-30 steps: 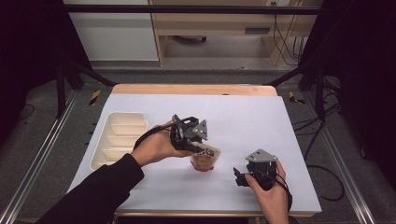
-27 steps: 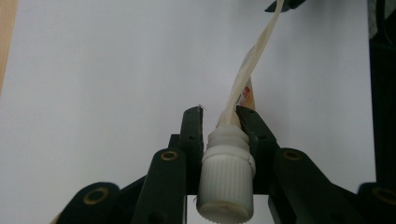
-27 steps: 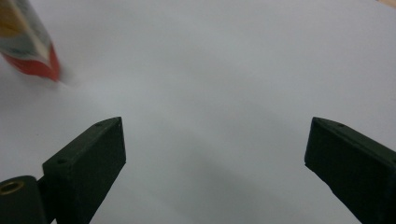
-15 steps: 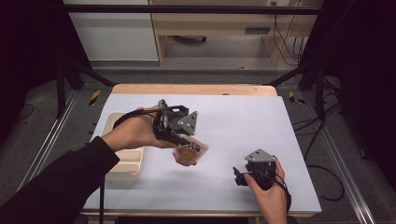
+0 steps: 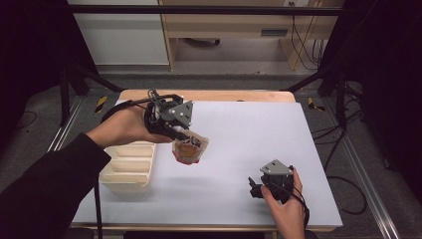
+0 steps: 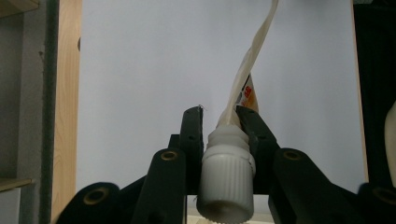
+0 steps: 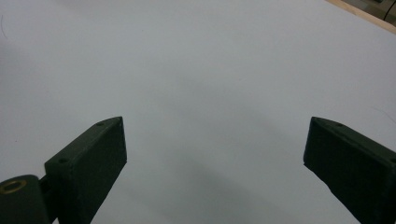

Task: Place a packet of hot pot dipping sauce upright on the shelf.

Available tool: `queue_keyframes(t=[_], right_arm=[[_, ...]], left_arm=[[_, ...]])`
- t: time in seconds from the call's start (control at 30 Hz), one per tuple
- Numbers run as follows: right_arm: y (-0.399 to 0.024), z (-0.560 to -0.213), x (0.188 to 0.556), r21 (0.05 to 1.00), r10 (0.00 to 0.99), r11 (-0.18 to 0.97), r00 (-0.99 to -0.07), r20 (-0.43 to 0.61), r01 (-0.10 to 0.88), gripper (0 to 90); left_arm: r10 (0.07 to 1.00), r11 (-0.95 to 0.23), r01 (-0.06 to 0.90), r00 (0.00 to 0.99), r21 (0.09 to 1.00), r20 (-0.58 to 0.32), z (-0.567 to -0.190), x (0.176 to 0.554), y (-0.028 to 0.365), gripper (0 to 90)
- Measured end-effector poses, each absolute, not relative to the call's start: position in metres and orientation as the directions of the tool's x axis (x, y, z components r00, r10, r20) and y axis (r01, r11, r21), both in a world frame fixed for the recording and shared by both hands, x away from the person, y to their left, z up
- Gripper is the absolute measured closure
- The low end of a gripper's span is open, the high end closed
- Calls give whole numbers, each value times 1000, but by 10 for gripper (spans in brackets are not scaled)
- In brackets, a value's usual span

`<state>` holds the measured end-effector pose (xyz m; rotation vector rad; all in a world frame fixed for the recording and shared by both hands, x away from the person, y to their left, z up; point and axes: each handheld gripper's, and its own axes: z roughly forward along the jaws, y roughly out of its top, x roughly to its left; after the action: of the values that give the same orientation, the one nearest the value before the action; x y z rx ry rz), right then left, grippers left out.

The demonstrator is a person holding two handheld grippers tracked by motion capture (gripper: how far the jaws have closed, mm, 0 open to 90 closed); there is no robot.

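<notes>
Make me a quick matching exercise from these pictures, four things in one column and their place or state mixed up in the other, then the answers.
1. left gripper
2. right gripper
3. pouch
4. tray

A. jaws wide apart, nothing between them
B. hangs above the table by its white cap
C. cream, at the table's left edge
D. clamped on a spout

Pairs: 1-D, 2-A, 3-B, 4-C

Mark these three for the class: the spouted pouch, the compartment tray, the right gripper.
spouted pouch [image 5: 189, 148], high view, printed front.
compartment tray [image 5: 117, 181], high view, near rim.
right gripper [image 7: 215, 163], right gripper view, midway between its fingers.
</notes>
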<state>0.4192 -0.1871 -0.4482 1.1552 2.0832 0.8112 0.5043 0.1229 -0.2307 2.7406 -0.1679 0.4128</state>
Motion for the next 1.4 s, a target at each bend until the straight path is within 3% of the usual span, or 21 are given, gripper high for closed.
queue_keyframes(t=[0.63,1.4], right_arm=[[-191,-451,420,774,899,386,-394,-193,502,58],[-192,-452,419,806,900,371,-393,-189,461,63]], left_arm=[[51,-938,-74,937,339,345,-215,535,177,732],[125,-936,7,941,351,315,-222,552,224,733]])
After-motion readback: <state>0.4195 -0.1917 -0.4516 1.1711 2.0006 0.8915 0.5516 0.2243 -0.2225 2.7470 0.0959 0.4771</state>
